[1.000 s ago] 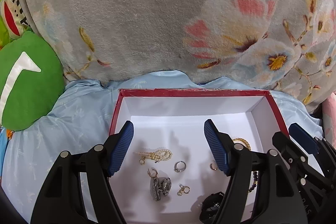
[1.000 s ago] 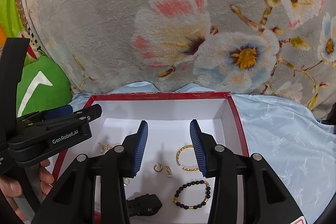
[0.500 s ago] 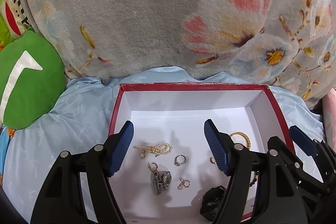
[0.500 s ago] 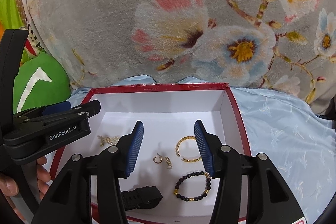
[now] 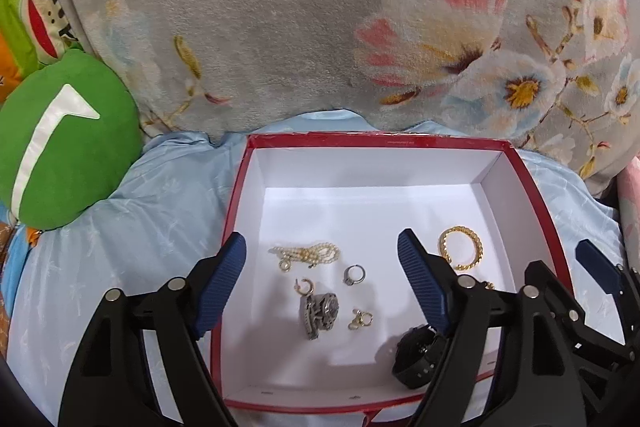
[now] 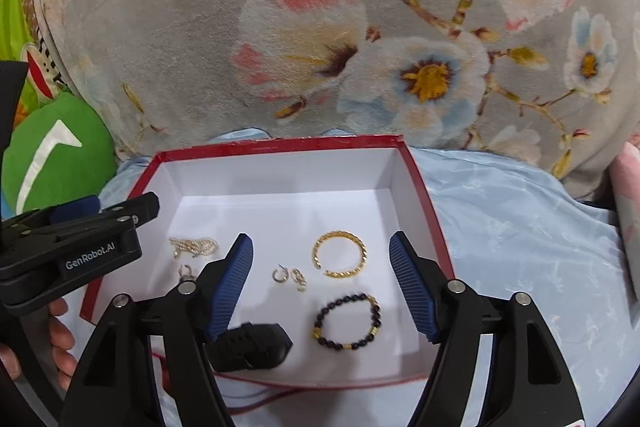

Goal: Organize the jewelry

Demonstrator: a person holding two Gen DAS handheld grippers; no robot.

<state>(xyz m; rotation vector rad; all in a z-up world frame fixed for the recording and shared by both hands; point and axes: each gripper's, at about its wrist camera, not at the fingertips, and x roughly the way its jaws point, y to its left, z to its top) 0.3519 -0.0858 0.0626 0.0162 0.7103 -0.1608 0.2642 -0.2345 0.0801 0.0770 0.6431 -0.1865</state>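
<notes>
A red box with a white inside (image 5: 256, 163) (image 6: 416, 171) sits on a light blue sheet. In it lie a pearl chain (image 5: 306, 253) (image 6: 194, 246), a silver ring (image 5: 354, 274), a silver charm (image 5: 320, 311), small gold earrings (image 5: 360, 319) (image 6: 290, 275), a gold bangle (image 5: 460, 253) (image 6: 339, 254), a dark bead bracelet (image 6: 347, 321) and a black watch (image 5: 418, 357) (image 6: 250, 345). My left gripper (image 5: 322, 285) is open and empty above the box's left half. My right gripper (image 6: 322, 287) is open and empty above the bangle and bracelet.
A grey floral blanket (image 5: 320, 19) rises behind the box. A green cushion (image 5: 60, 139) lies at the left. The blue sheet (image 6: 520, 227) spreads right of the box. The other gripper shows at each view's edge (image 6: 68, 251) (image 5: 592, 307).
Both grippers have drawn back and up from the box, so more of its floor shows. My right gripper's jaws have opened wider. The jewelry has not moved.
</notes>
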